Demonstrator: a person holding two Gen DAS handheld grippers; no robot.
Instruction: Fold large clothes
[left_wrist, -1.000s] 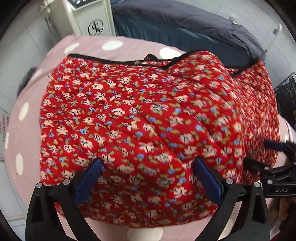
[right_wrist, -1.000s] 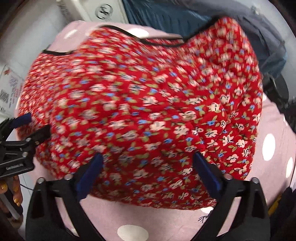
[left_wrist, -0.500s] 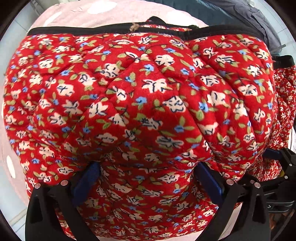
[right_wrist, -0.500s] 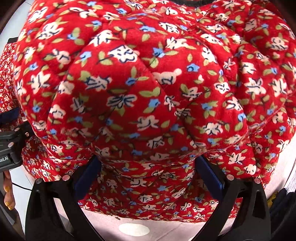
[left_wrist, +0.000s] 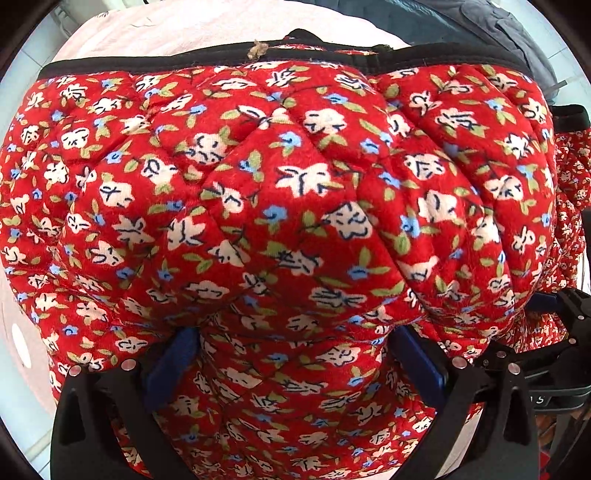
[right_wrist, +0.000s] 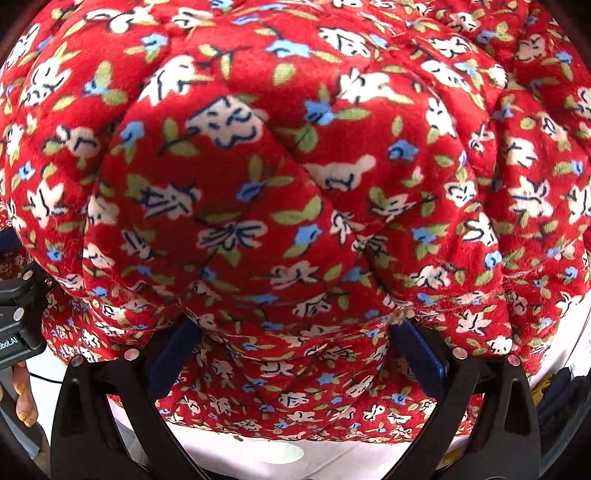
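Note:
A red quilted floral garment (left_wrist: 295, 206) with black trim fills the left wrist view and also fills the right wrist view (right_wrist: 295, 166). My left gripper (left_wrist: 295, 354) has its blue-padded fingers spread wide, with the puffy cloth bulging between and over them. My right gripper (right_wrist: 295, 350) stands the same way, fingers wide apart with the cloth draped over their tips. The fingertips of both are hidden under the fabric. The right gripper's body shows at the right edge of the left wrist view (left_wrist: 554, 369).
The garment lies on a pink sheet with white dots (left_wrist: 147, 29), which also shows at the bottom of the right wrist view (right_wrist: 295, 454). A dark grey and blue pillow (left_wrist: 498, 26) lies beyond the garment. The person's hand with gold nails (right_wrist: 22, 406) is at the left.
Both grippers have moved forward and down into the garment. The cloth has gone from lying spread out in view to bulging close over the fingers.

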